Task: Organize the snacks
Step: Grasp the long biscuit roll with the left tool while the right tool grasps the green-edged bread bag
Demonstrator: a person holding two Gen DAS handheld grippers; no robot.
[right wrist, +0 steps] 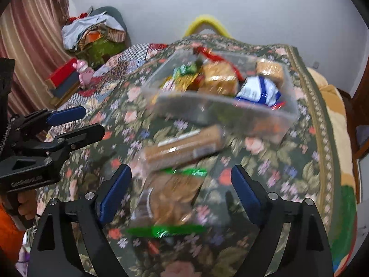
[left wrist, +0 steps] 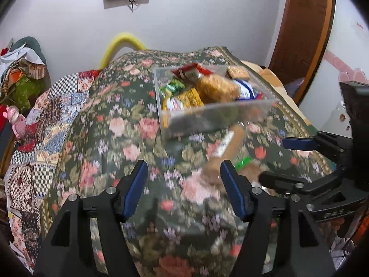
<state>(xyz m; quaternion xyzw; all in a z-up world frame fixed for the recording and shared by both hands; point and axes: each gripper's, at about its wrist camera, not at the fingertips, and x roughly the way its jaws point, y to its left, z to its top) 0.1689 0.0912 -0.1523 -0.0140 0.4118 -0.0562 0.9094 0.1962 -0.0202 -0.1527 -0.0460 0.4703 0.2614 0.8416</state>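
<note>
A clear plastic box holding several snack packs stands on the floral-covered bed. In front of it lie a long brown biscuit roll and a green-edged cookie bag. My right gripper is open, its fingers on either side of the cookie bag and above it. My left gripper is open and empty over the blanket, left of the roll. Each gripper shows in the other's view: the right one, the left one. Both views are blurred.
The floral blanket covers the bed. A patchwork quilt lies to the left. A pile of clothes and a pink toy sit at the far left. A wooden door stands at the right.
</note>
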